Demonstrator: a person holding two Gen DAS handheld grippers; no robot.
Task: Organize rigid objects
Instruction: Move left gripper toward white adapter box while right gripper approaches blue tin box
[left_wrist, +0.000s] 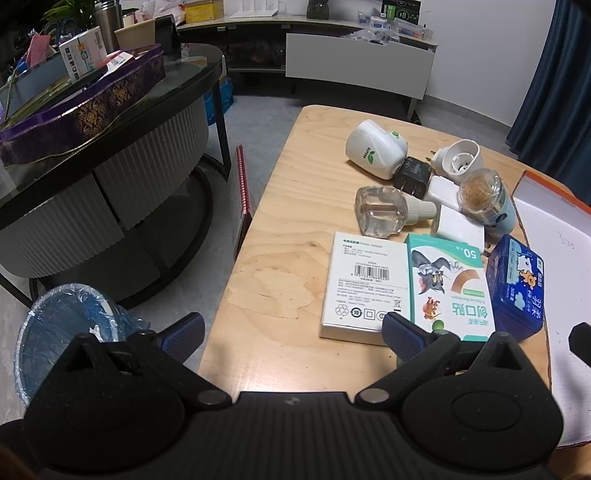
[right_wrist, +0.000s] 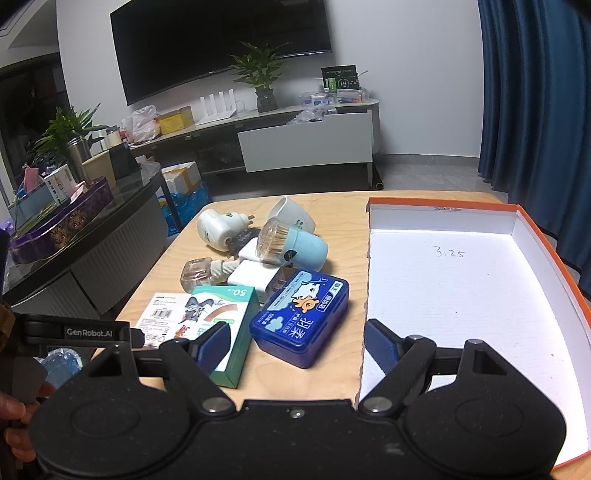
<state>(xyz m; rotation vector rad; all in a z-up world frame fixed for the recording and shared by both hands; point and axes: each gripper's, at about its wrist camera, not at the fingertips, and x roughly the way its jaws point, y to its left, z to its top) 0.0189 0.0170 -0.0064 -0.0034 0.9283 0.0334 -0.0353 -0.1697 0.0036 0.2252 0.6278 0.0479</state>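
Left gripper (left_wrist: 291, 332) and right gripper (right_wrist: 295, 345) both spread wide, holding nothing, "GenRobot.AI" on one arm, green "50" plaster box (right_wrist: 221, 328) and blue tin (right_wrist: 301, 317) mid-table (right_wrist: 332, 373), orange-rimmed tray (right_wrist: 461, 295) marked "3.25" at right edge.

Wall television (right_wrist: 221, 44), 2 potted plants (right_wrist: 258, 79) — blue-lined bin (left_wrist: 70, 325).

The wooden table (right_wrist: 325, 373) holds 3 boxes (right_wrist: 221, 325), 2 white chargers (right_wrist: 255, 275) and 1 black adapter (left_wrist: 412, 176). There are 2 plug-in vaporizers (right_wrist: 218, 229), 1 refill bottle (right_wrist: 201, 275), 1 toothpick jar (right_wrist: 291, 247), and 1 open tray (right_wrist: 472, 295).
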